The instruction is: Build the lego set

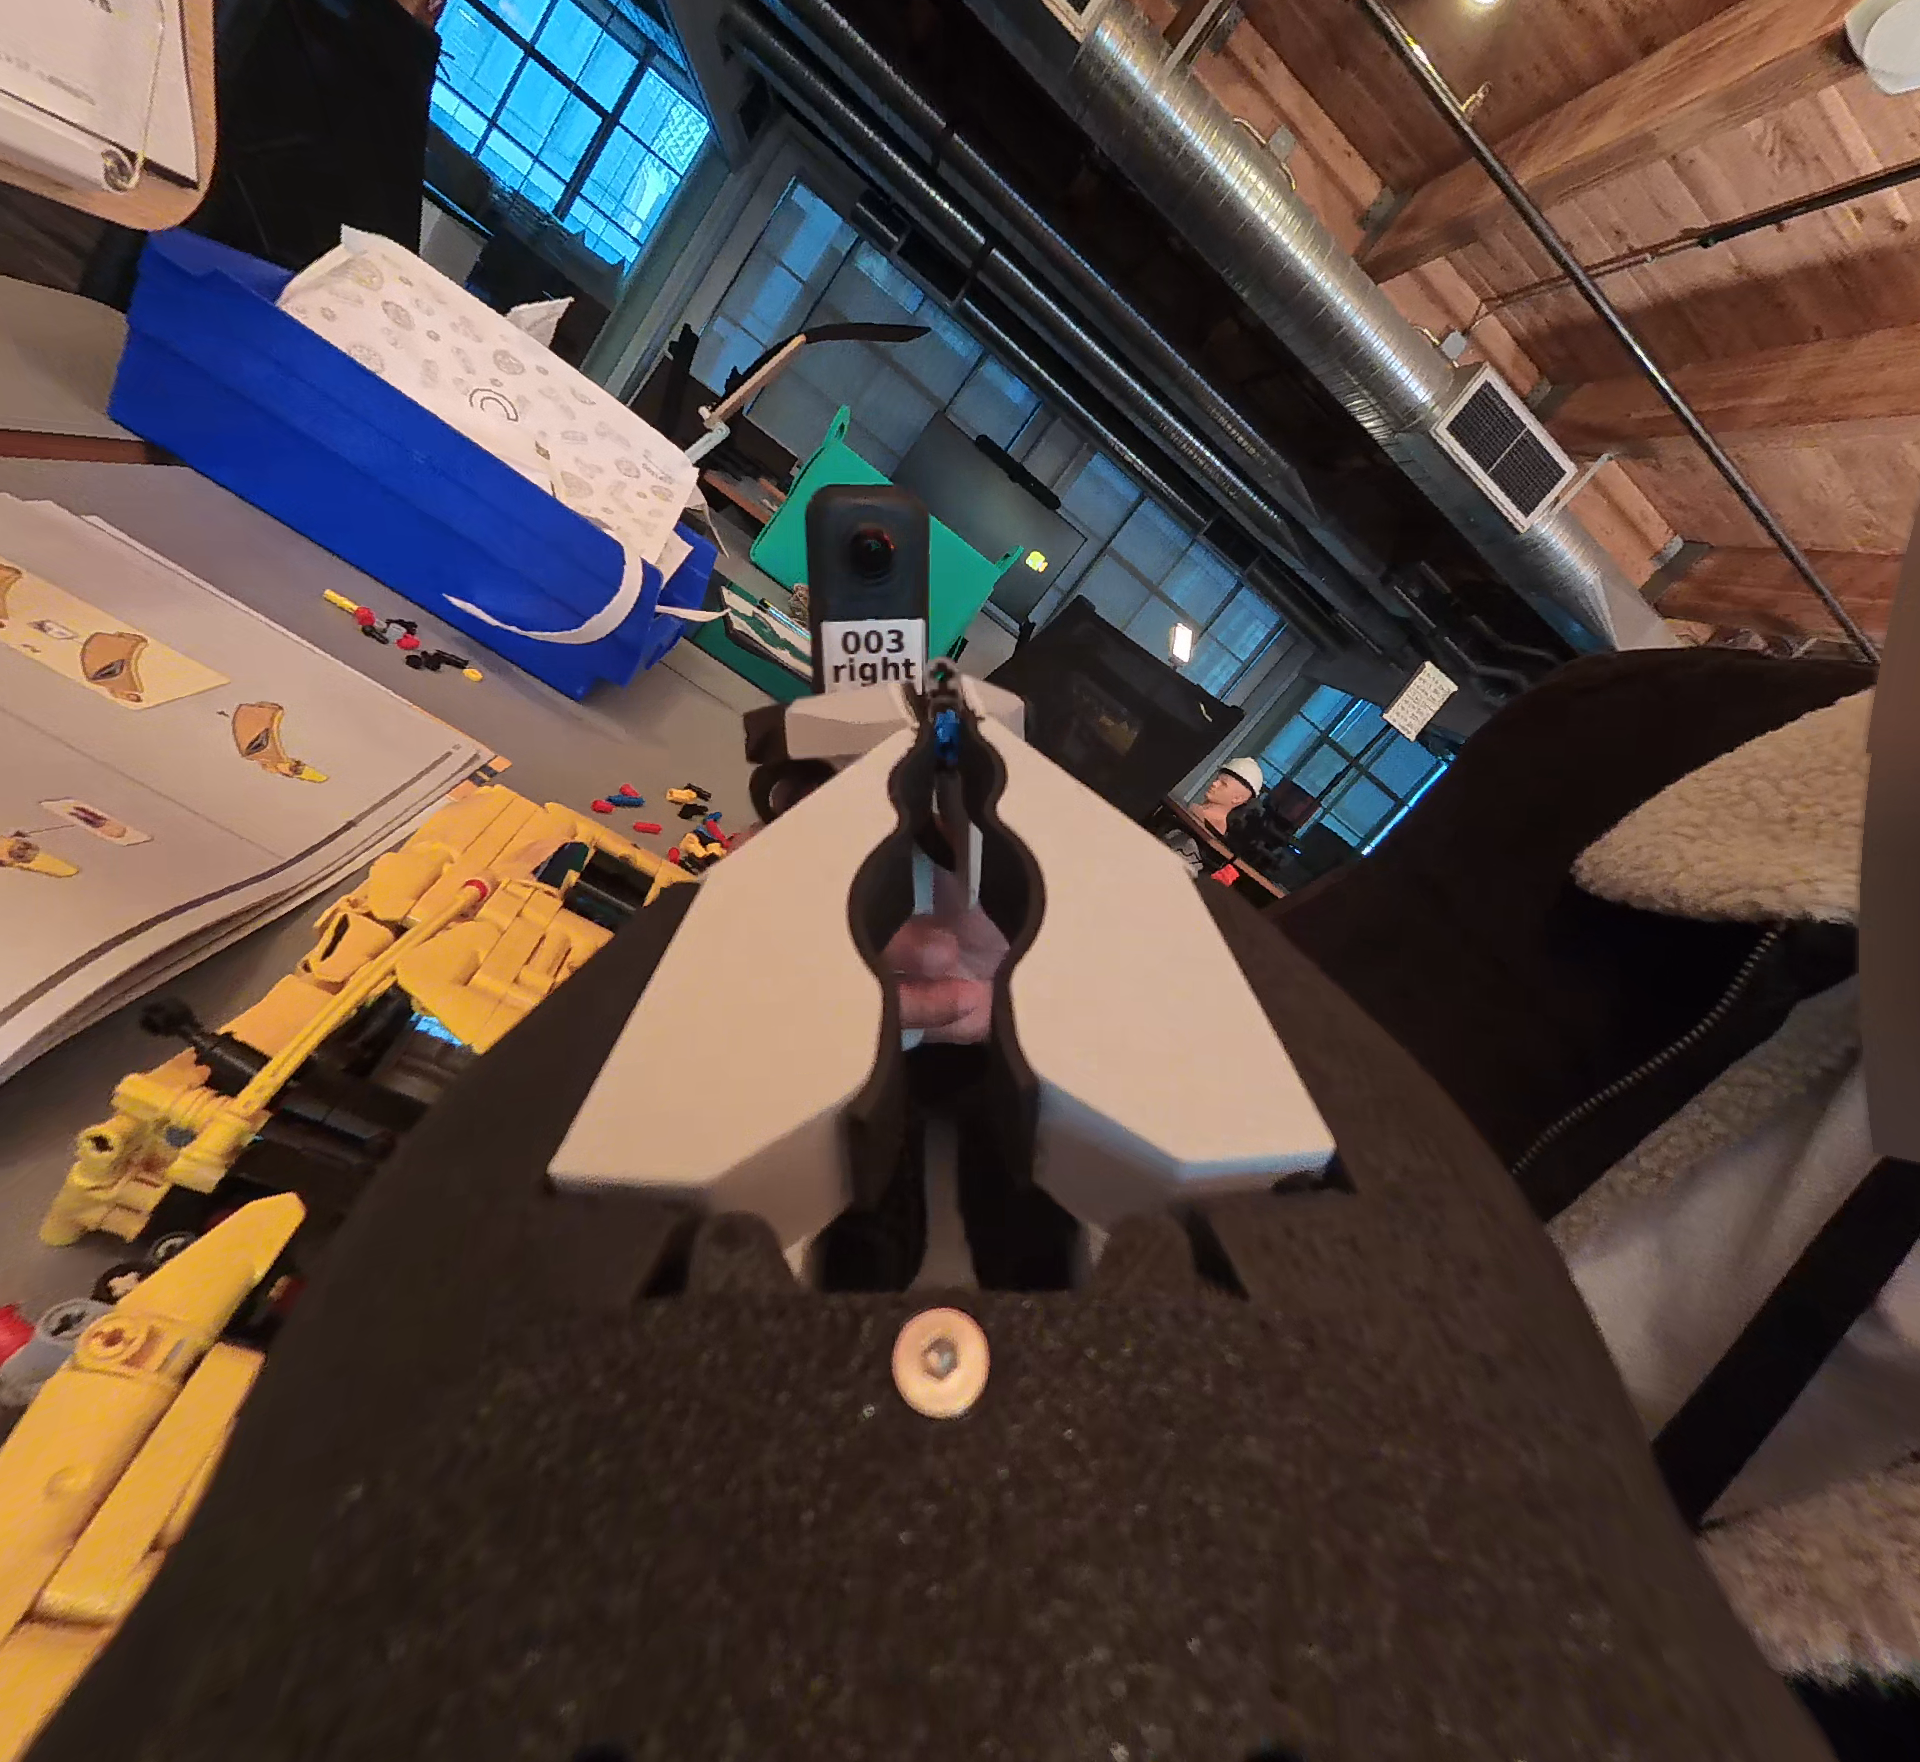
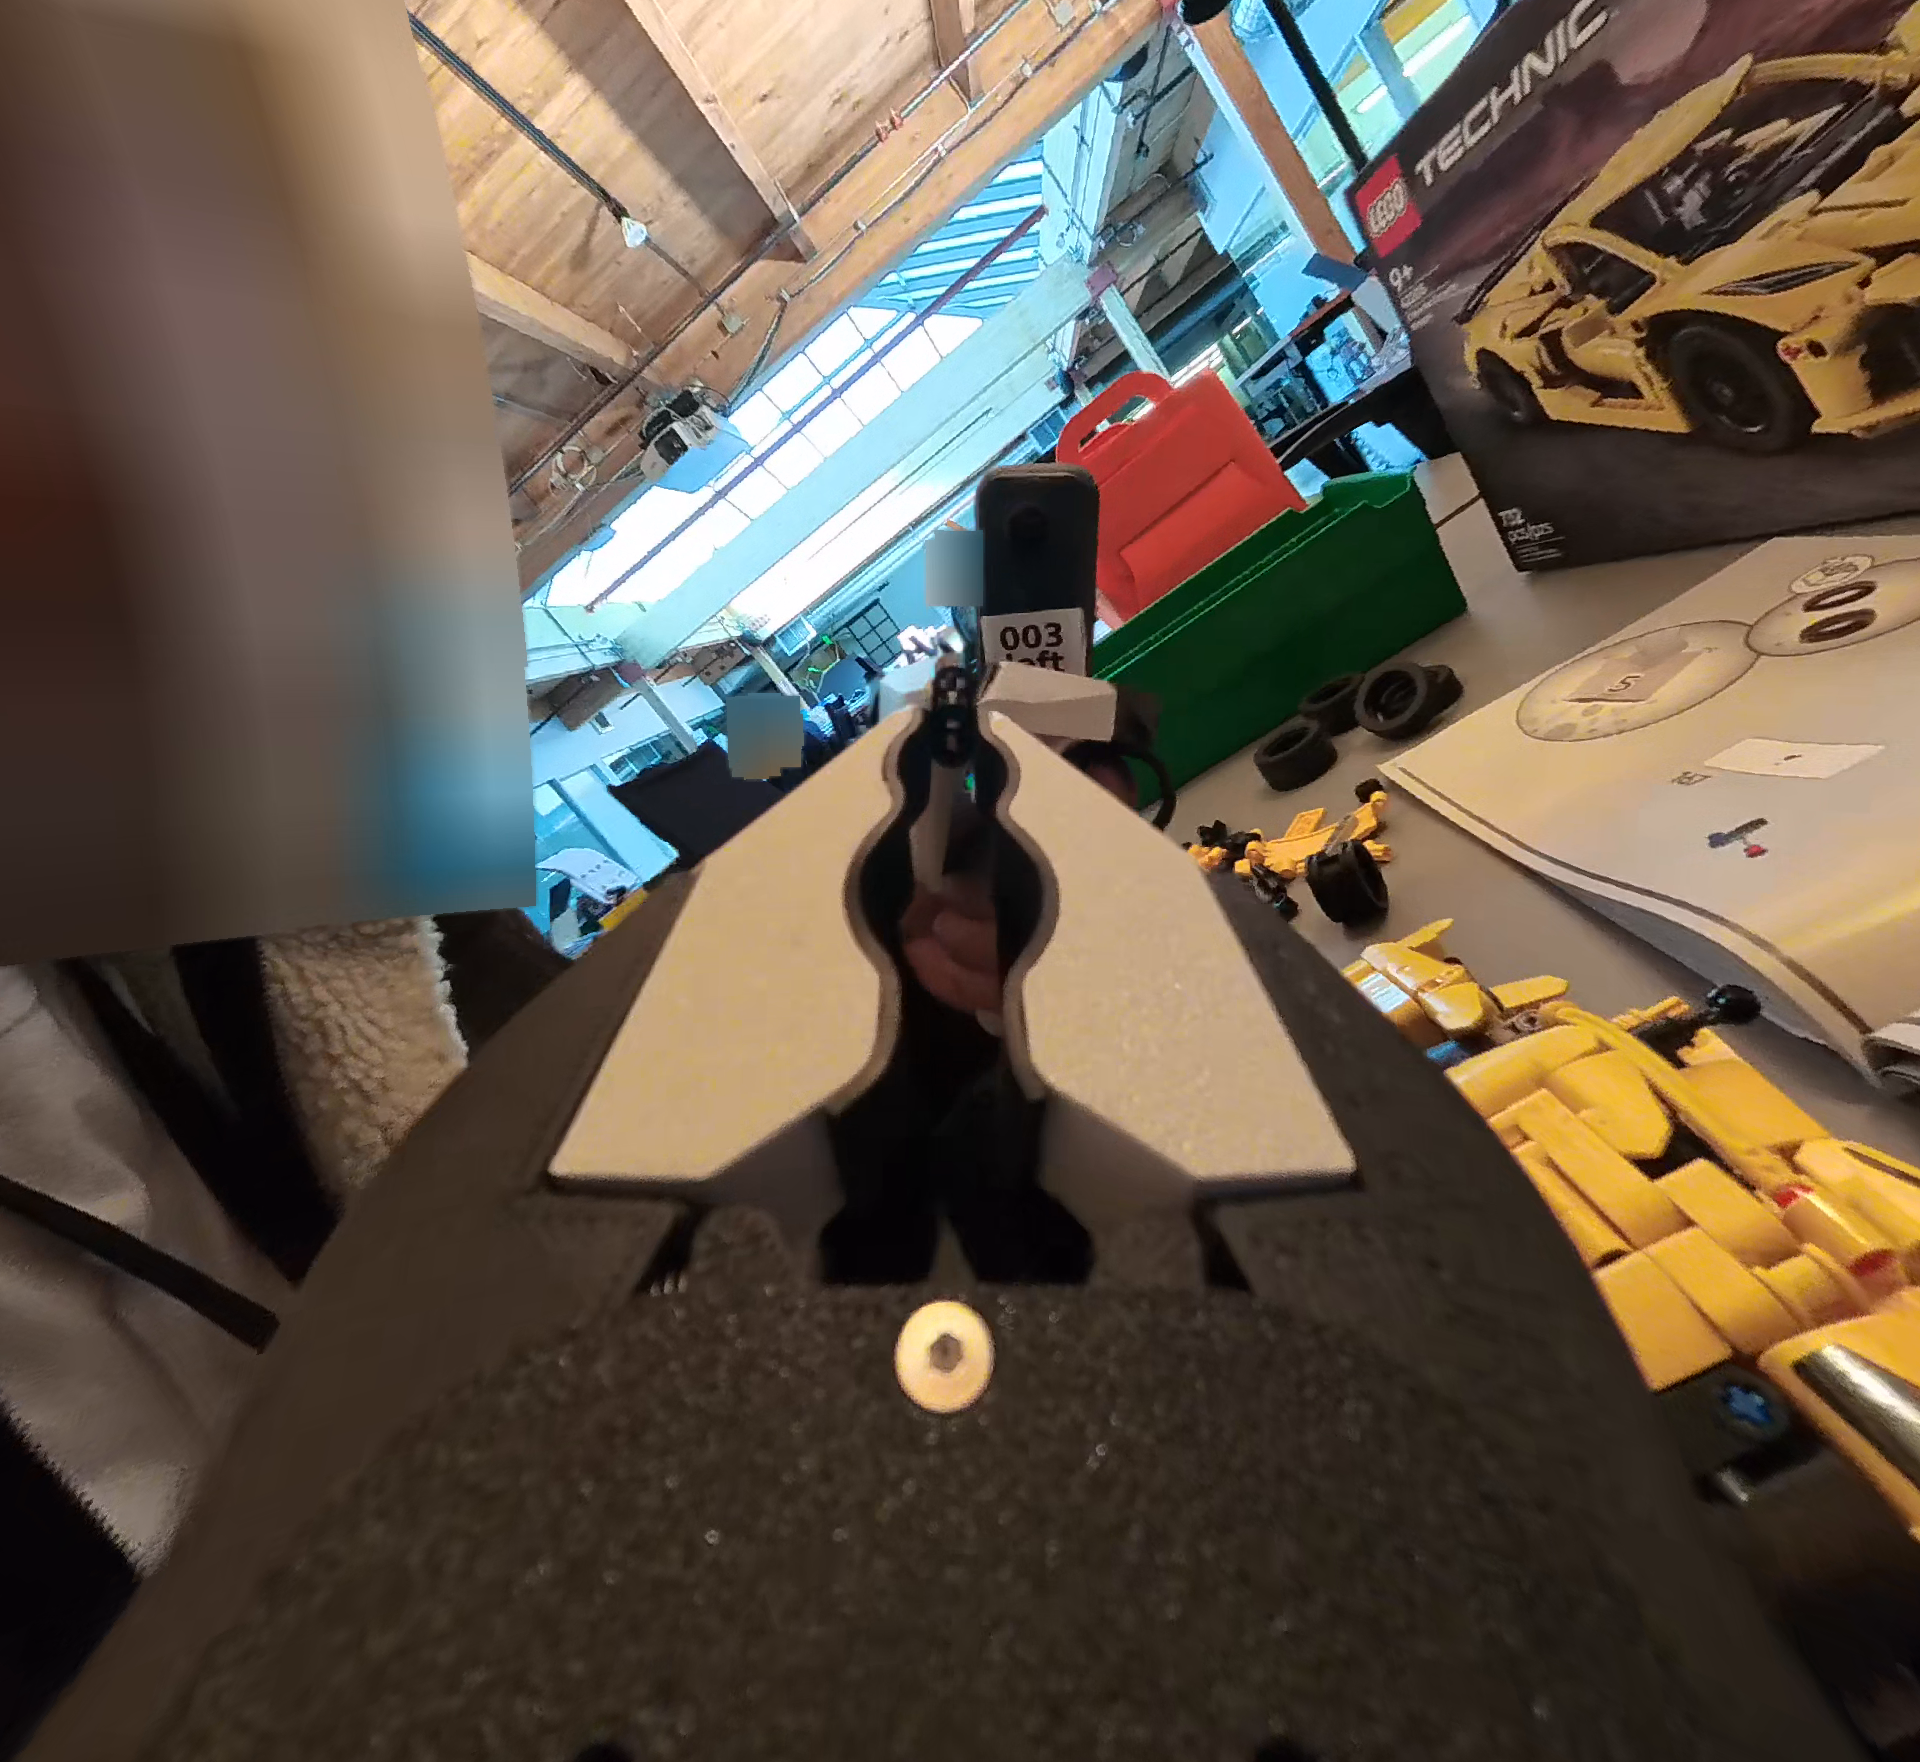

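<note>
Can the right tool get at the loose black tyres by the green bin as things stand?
Probably not at once: the right tool is shut on a small black piece and meets the left tool in mid-air. The black tyres lie uncovered on the table.

Loft workshop: timber ceiling, exposed metal duct, factory windows.
</note>
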Motion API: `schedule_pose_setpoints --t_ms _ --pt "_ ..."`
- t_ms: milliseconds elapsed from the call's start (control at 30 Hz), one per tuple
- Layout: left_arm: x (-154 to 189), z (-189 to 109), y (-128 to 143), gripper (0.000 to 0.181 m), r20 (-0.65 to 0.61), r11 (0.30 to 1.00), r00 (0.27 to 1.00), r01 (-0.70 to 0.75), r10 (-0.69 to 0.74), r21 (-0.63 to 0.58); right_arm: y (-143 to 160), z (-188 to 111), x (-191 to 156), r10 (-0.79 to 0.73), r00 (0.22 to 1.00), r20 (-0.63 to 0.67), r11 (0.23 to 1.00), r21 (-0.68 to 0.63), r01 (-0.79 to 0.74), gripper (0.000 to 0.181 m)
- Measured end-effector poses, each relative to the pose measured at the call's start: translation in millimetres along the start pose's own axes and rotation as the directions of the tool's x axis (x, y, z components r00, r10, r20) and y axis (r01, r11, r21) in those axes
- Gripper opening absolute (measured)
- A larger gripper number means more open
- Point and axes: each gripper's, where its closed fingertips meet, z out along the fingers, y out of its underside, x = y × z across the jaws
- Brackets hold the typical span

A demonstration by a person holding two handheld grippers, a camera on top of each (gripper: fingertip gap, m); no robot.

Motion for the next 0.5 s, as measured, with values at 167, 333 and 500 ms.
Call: schedule_pose_setpoints --t_ms 167,333,500 --pt "-1 -9 -3 0.004 0.009 1.0 1.0 -0.012 0.012 -0.005 -2 -6 -2 -0.05 0.999 -0.012 0.999 -0.011 0.05 0.006" --pt "3 -3 7 0.004 -0.015 0.998 1.0 -0.015 0.014 -0.056 4 -1 -5 -0.066 0.998 -0.009 0.997 -0.043 0.066 0.006" --pt "6 -3 11 0.005 -0.03 0.997 1.0 -0.01 0.008 -0.081 6 -2 -5 -0.085 0.996 -0.022 0.995 -0.05 0.084 0.005"
